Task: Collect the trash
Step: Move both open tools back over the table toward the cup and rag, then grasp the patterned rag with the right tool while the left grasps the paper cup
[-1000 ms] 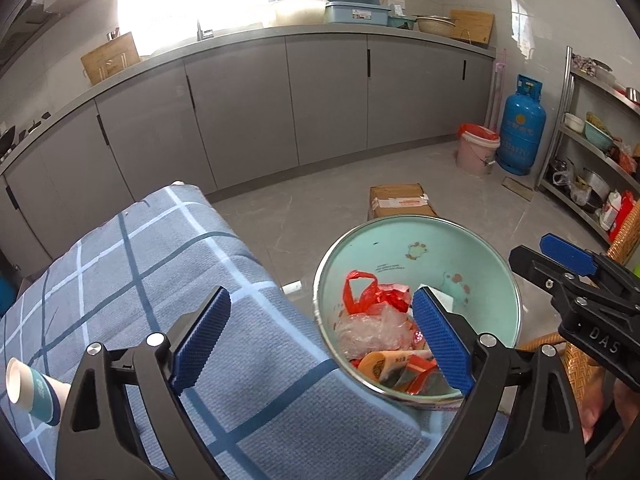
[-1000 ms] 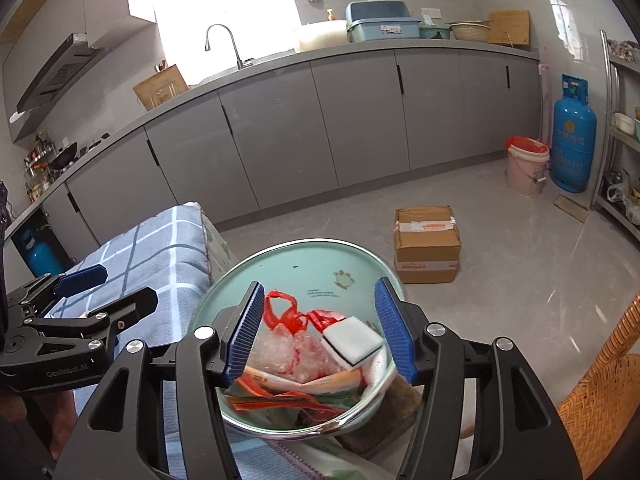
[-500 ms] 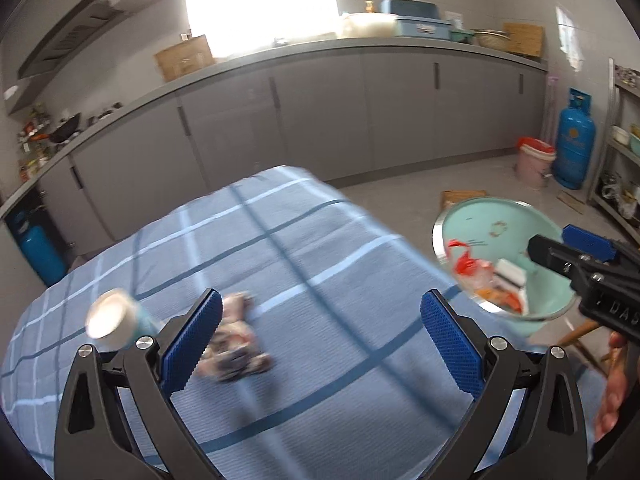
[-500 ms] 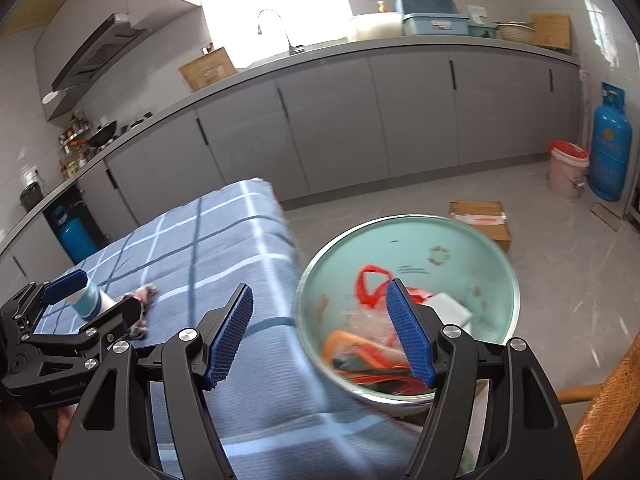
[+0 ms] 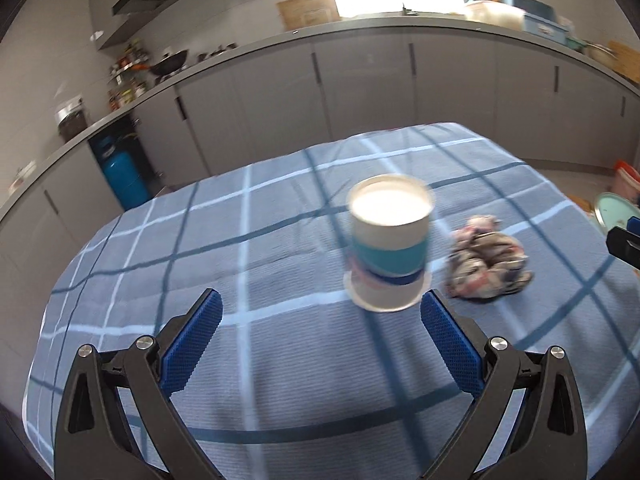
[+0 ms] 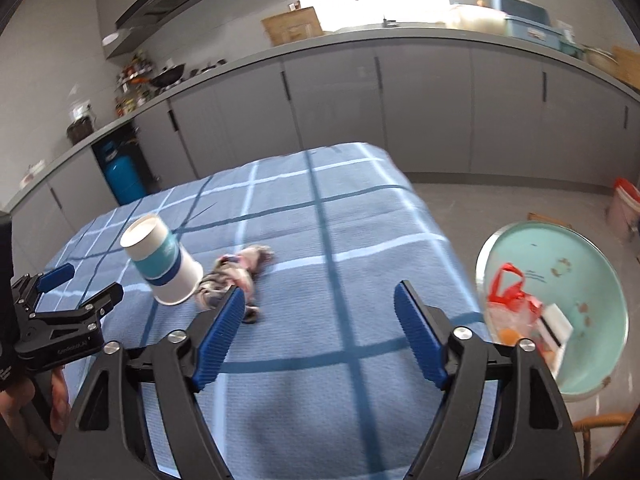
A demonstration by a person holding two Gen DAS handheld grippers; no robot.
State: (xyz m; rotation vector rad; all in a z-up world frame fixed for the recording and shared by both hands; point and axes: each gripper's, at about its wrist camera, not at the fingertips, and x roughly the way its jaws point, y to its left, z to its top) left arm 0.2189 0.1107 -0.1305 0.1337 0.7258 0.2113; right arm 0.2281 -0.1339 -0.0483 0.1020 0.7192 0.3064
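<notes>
A white paper cup with teal and blue bands (image 5: 388, 246) stands upside down on the blue checked tablecloth (image 5: 280, 360); it also shows in the right wrist view (image 6: 162, 260). A crumpled wad of printed wrapper (image 5: 486, 262) lies right of it, also in the right wrist view (image 6: 236, 276). My left gripper (image 5: 320, 344) is open and empty, just short of the cup. My right gripper (image 6: 318, 330) is open and empty over the cloth. A mint-green bin (image 6: 592, 280) holding trash sits off the table's right edge.
Grey kitchen cabinets (image 5: 360, 92) run along the back under a worktop. A blue gas cylinder (image 6: 124, 180) stands in a gap at the left. A pink bucket (image 6: 622, 208) is on the floor at the far right. A wicker chair edge (image 6: 600, 424) is below the bin.
Both grippers have swung left, away from the bin and over the table. The cup and the crumpled wad now lie straight ahead of the left gripper. Both stay open.
</notes>
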